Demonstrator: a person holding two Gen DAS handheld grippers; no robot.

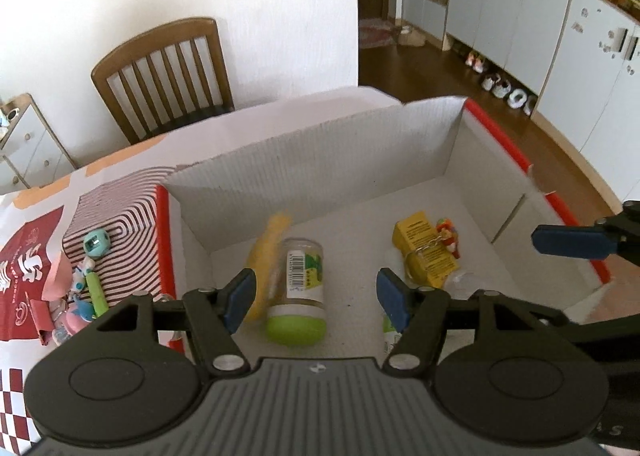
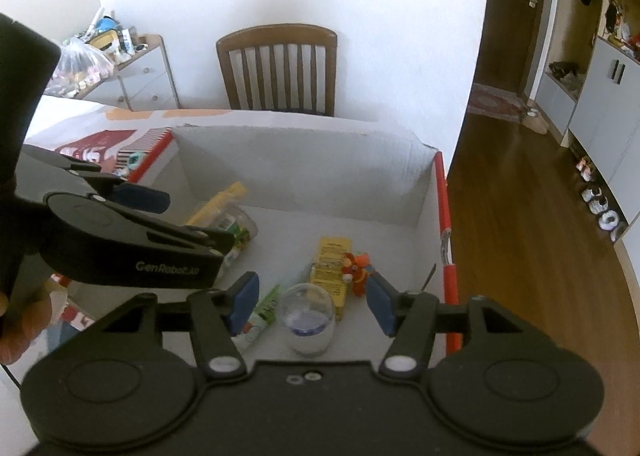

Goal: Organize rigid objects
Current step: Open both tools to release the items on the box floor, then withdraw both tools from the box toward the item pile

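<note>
A white cardboard box with red edges (image 1: 320, 160) stands open on the table. On its floor lie a clear bottle with a green cap (image 1: 298, 288), a yellow stick (image 1: 268, 252), a yellow carton (image 1: 426, 252) and a red toy figure on a chain (image 1: 448, 240). My left gripper (image 1: 316, 298) hangs open above the bottle, its pads clear of it. My right gripper (image 2: 312, 302) is open over a clear round container (image 2: 308, 320), with a green-and-white tube (image 2: 262, 316) to its left. The yellow carton (image 2: 332, 272) and the toy figure (image 2: 356, 270) lie just beyond.
Left of the box, small toys (image 1: 88, 284) lie on a red-striped lid (image 1: 116, 240). A wooden chair (image 1: 168, 76) stands behind the table against the wall. A hand (image 2: 16, 320) holds the left gripper's black body (image 2: 120, 240). The box's right wall (image 2: 444, 216) borders the table edge.
</note>
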